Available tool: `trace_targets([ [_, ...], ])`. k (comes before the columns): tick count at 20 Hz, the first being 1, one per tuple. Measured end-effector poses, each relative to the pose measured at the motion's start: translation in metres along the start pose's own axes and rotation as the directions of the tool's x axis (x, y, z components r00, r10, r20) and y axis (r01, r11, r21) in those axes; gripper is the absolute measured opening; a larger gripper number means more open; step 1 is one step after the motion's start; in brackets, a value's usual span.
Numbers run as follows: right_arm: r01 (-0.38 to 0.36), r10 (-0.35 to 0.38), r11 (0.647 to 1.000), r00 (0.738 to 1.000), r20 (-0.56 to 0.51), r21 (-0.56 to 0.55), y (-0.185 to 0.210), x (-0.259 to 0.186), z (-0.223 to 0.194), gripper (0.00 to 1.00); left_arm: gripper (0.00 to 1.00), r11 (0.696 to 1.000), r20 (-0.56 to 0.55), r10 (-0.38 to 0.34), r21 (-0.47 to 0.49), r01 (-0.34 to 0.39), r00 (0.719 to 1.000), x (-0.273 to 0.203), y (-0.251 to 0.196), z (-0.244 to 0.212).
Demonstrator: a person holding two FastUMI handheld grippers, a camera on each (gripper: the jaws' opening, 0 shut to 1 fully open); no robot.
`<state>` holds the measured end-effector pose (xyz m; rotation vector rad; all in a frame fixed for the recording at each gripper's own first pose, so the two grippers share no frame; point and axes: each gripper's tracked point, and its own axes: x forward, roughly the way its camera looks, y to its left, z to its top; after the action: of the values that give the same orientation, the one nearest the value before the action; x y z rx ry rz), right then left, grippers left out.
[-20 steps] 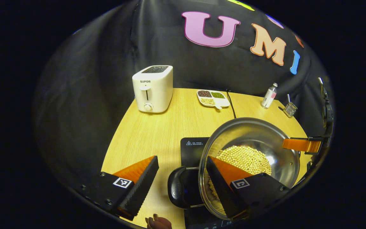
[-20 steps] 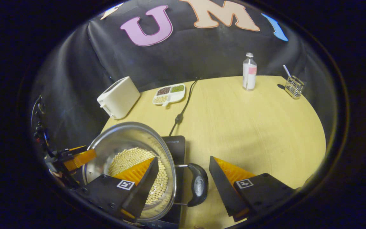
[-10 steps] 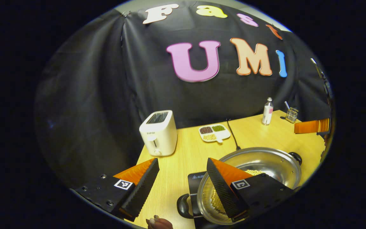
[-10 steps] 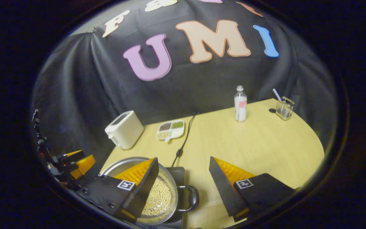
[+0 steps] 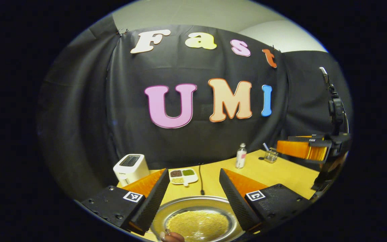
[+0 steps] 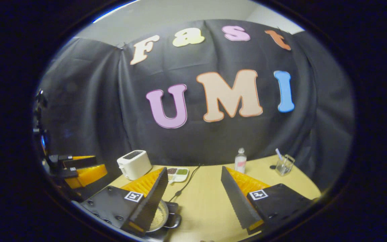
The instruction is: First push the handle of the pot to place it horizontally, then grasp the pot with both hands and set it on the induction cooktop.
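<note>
The steel pot (image 5: pixel 193 220), holding pale beans, lies low in the left gripper view, just beyond and below my left gripper (image 5: pixel 191 198), whose fingers are open and hold nothing. In the right gripper view the pot (image 6: pixel 160 215) peeks out beside the left finger, its black side handle (image 6: pixel 176 220) pointing right and a dark corner of the induction cooktop (image 6: pixel 176 205) behind it. My right gripper (image 6: pixel 193 198) is open above bare table, apart from the handle. Each gripper also appears in the other's view: right gripper (image 5: pixel 301 149), left gripper (image 6: pixel 82 171).
At the back of the wooden table (image 6: pixel 207 201) stand a white toaster (image 5: pixel 131 168), a divided dish of beans (image 5: pixel 183 174), a small bottle (image 5: pixel 240 156) and a glass holder (image 5: pixel 270 155). A black cable (image 6: pixel 183 185) runs from the wall toward the cooktop. A fingertip (image 5: pixel 171 237) shows at the bottom.
Both grippers have risen and tilted up away from the pot, each leaving the handle it straddled. The pot has dropped to the bottom of both views and more wall shows.
</note>
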<state>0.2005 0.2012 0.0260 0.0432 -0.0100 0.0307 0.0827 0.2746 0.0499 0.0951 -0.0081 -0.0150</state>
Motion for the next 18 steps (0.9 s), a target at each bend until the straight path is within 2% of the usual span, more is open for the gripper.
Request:
trace_targets([
  [2, -0.034, 0.035, 0.999, 0.999, 0.013, -0.034, -0.008, -0.011, 0.007, 0.93, 0.97, 1.000, 0.034, 0.001, -0.025, -0.001, 0.999, -0.001, -0.029, 0.017],
  [5, -0.070, 0.070, 0.997, 0.997, 0.040, -0.009, -0.035, -0.026, 0.019, 0.94, 0.96, 0.998, 0.058, 0.006, -0.061, -0.003, 0.998, -0.006, -0.071, 0.031],
  [6, -0.072, 0.072, 0.997, 0.996, 0.051, -0.002, -0.046, -0.032, 0.024, 0.99, 0.97, 0.998, 0.060, 0.012, -0.069, -0.008, 0.998, -0.008, -0.085, 0.033],
  [7, -0.076, 0.076, 0.997, 0.996, 0.057, 0.002, -0.057, -0.038, 0.026, 0.94, 0.96, 0.997, 0.064, 0.025, -0.071, -0.021, 0.998, -0.010, -0.094, 0.034],
  [8, -0.081, 0.081, 0.997, 0.995, 0.056, 0.006, -0.068, -0.044, 0.026, 0.94, 0.96, 0.997, 0.067, 0.041, -0.074, -0.036, 0.997, -0.013, -0.104, 0.035],
  [9, -0.089, 0.089, 0.996, 0.994, 0.057, 0.014, -0.079, -0.049, 0.026, 0.94, 0.96, 0.996, 0.072, 0.053, -0.080, -0.047, 0.996, -0.014, -0.112, 0.036],
  [10, -0.097, 0.095, 0.995, 0.994, 0.055, 0.024, -0.088, -0.054, 0.024, 0.99, 0.96, 0.994, 0.069, 0.064, -0.088, -0.058, 0.996, -0.015, -0.122, 0.035],
  [11, -0.109, 0.107, 0.993, 0.993, 0.050, 0.034, -0.096, -0.055, 0.022, 0.94, 0.96, 0.993, 0.069, 0.077, -0.100, -0.070, 0.995, -0.017, -0.131, 0.034],
  [13, -0.131, 0.130, 0.991, 0.991, 0.026, 0.040, -0.110, -0.059, 0.013, 0.94, 0.97, 0.989, 0.054, 0.096, -0.121, -0.089, 0.994, -0.018, -0.147, 0.028],
  [14, -0.140, 0.140, 0.989, 0.990, 0.015, 0.042, -0.114, -0.061, 0.010, 0.99, 0.96, 0.987, 0.045, 0.106, -0.127, -0.100, 0.993, -0.021, -0.152, 0.024],
  [15, -0.147, 0.147, 0.988, 0.989, 0.009, 0.046, -0.118, -0.064, 0.009, 0.99, 0.96, 0.985, 0.038, 0.117, -0.129, -0.111, 0.992, -0.022, -0.157, 0.022],
  [16, -0.157, 0.157, 0.986, 0.988, 0.008, 0.048, -0.120, -0.066, 0.009, 0.94, 0.95, 0.984, 0.034, 0.129, -0.127, -0.124, 0.991, -0.023, -0.159, 0.020],
  [18, -0.164, 0.164, 0.985, 0.986, 0.004, 0.045, -0.125, -0.070, 0.007, 0.94, 0.95, 0.983, 0.020, 0.142, -0.119, -0.138, 0.990, -0.024, -0.166, 0.014],
])
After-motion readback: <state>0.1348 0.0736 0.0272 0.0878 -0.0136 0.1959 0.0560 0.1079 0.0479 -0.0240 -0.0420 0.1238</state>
